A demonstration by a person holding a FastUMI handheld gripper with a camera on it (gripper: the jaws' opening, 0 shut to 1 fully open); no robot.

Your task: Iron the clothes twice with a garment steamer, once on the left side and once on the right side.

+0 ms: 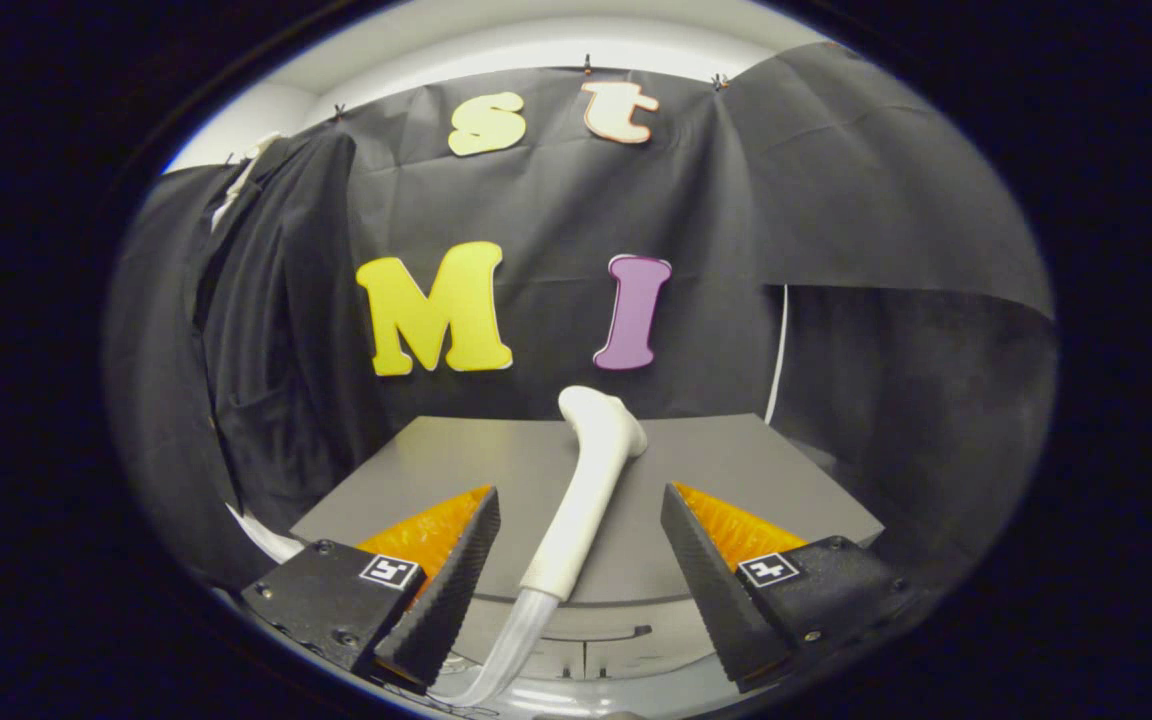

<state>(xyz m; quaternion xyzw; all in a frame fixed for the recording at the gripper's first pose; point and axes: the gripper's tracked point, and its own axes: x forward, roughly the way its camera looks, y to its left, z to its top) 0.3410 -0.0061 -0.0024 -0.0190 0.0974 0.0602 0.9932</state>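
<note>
My gripper point(581, 520) is open, fingers spread wide and clamped on nothing. The garment steamer point(588, 480) lies on the grey table point(736, 470) right in the gap between my fingers, touching neither one. Its white handle runs away from me at a slight tilt toward my right finger, and the flared head sits at the far end, just beyond the fingertips, resting on the tabletop. The near end of the handle overhangs the table's front edge, and a clear hose point(501, 650) comes off it and drops down toward me, passing close beside the inner face of my left finger; I can't tell if hose and finger touch. The table surface extends ahead of both fingers up to the black cloth wall point(556, 200) behind it. The clothes are a dark garment point(276, 330) hanging well off to my left and beyond the left finger, past the table's left edge, draped against the cloth wall. A light strip shows near its top, probably a hanger or collar, too small to say which. A thin white cord point(779, 350) runs down the wall beyond my right finger, at the table's far right corner. Below the table's front edge, close under my fingers, there is a pale rounded surface that I can't identify.
</note>
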